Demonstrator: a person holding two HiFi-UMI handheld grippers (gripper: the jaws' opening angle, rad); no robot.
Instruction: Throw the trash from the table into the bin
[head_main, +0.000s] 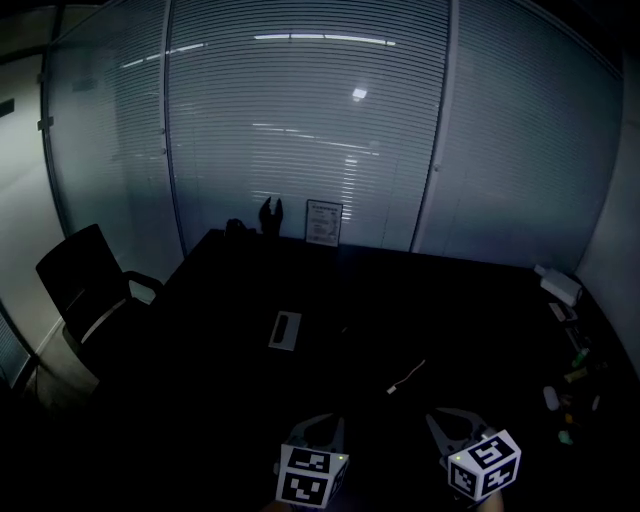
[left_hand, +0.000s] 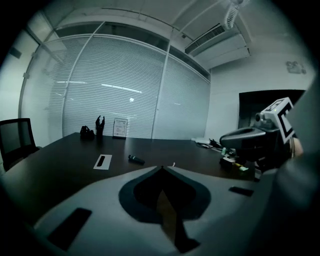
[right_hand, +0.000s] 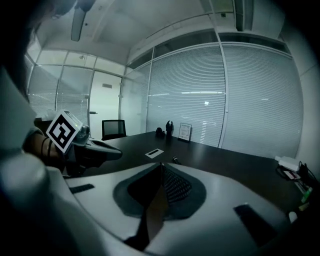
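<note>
Trash (head_main: 572, 378): small bits clustered at the right edge of the dark table (head_main: 230, 300), near a white box (head_main: 558, 286). A thin white strip (head_main: 407, 377) lies mid-table, just ahead of both grippers. Left gripper (head_main: 325, 428) has its jaws together with nothing between. Right gripper (head_main: 452, 425) likewise, pinched closed and empty. Scene very dim.

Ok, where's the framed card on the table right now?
In the head view the framed card stands at the far edge of the table, near the middle, just right of a dark figurine.
</note>
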